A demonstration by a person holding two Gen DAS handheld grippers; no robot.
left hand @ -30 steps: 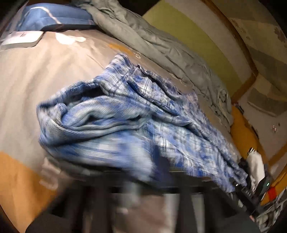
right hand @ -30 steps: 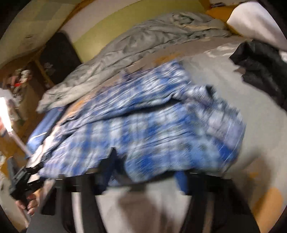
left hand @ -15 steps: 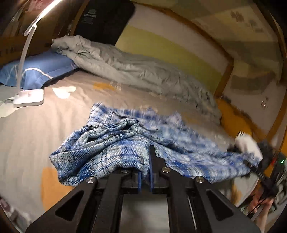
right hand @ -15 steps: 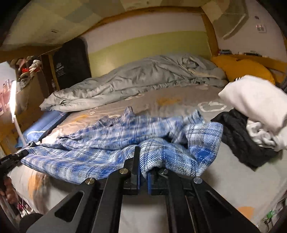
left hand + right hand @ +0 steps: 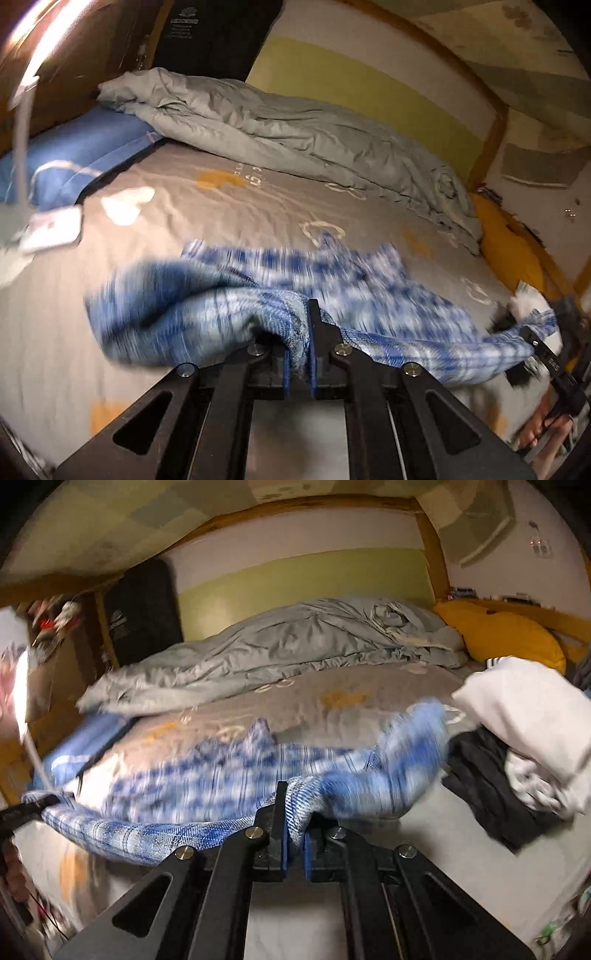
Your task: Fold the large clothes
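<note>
A blue and white plaid shirt (image 5: 207,306) hangs stretched between my two grippers above the grey bed sheet (image 5: 229,210). My left gripper (image 5: 299,354) is shut on one bunched edge of it. My right gripper (image 5: 293,830) is shut on the other edge of the shirt (image 5: 192,786). The cloth is blurred with motion in both views. The right gripper also shows at the far right of the left wrist view (image 5: 535,343), and the left gripper at the far left of the right wrist view (image 5: 22,812).
A crumpled grey duvet (image 5: 295,125) lies along the far side by the wall. A blue pillow (image 5: 74,158) and white lamp base (image 5: 51,229) are at the left. A white and a black garment (image 5: 517,746) are piled on the right, with a yellow cushion (image 5: 506,635) behind.
Both grippers have lifted the shirt off the bed and swung up from looking down on it to looking level; the shirt now hangs stretched between them, flapping.
</note>
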